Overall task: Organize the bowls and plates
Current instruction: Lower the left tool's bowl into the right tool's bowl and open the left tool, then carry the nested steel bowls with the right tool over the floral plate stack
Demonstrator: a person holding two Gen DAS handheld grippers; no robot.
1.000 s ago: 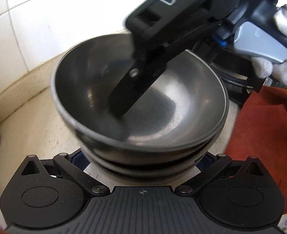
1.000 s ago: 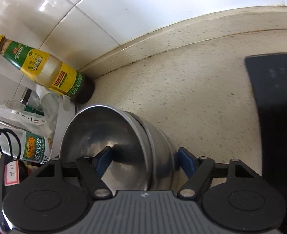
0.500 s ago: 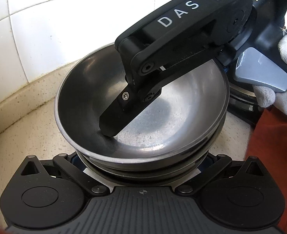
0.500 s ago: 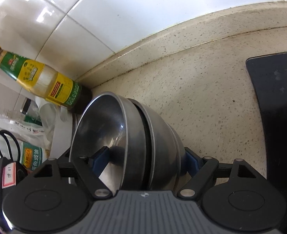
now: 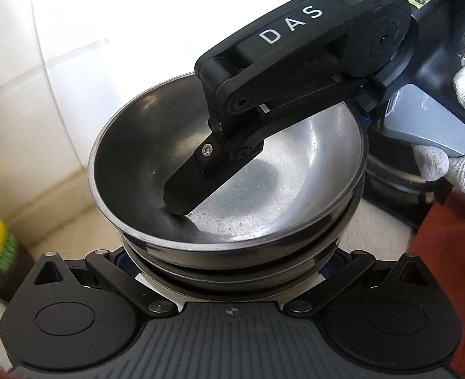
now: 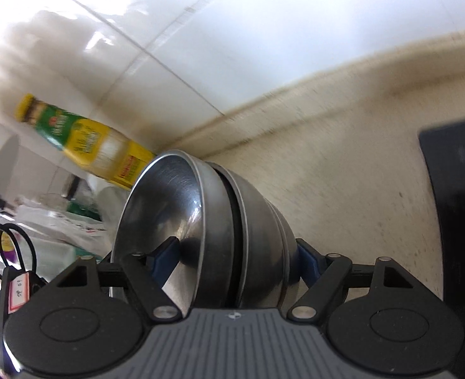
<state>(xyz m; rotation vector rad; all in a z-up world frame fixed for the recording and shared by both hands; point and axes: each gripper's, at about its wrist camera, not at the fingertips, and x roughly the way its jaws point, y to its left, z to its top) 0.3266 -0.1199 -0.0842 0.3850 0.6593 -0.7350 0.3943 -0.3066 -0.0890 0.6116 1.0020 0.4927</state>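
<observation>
A stack of nested steel bowls (image 5: 279, 202) fills the left wrist view, held above the beige counter. My right gripper (image 6: 235, 255) is shut on the stack's rim, one finger (image 5: 197, 183) inside the top bowl and one outside under the stack (image 6: 251, 221). My left gripper (image 5: 232, 262) sits just below and around the stack's lower side; its fingertips are hidden behind the bowls, so I cannot tell whether it grips them.
A yellow-green sauce bottle (image 6: 87, 145) stands at the tiled wall corner to the left, with bags and jars (image 6: 52, 221) beside it. A black stove top (image 6: 456, 195) lies to the right. A red cloth (image 5: 447, 252) is at right.
The bowl stack has been lifted and carried left toward the bottle, with both grippers moving along. The right gripper's hold on the rim is unchanged.
</observation>
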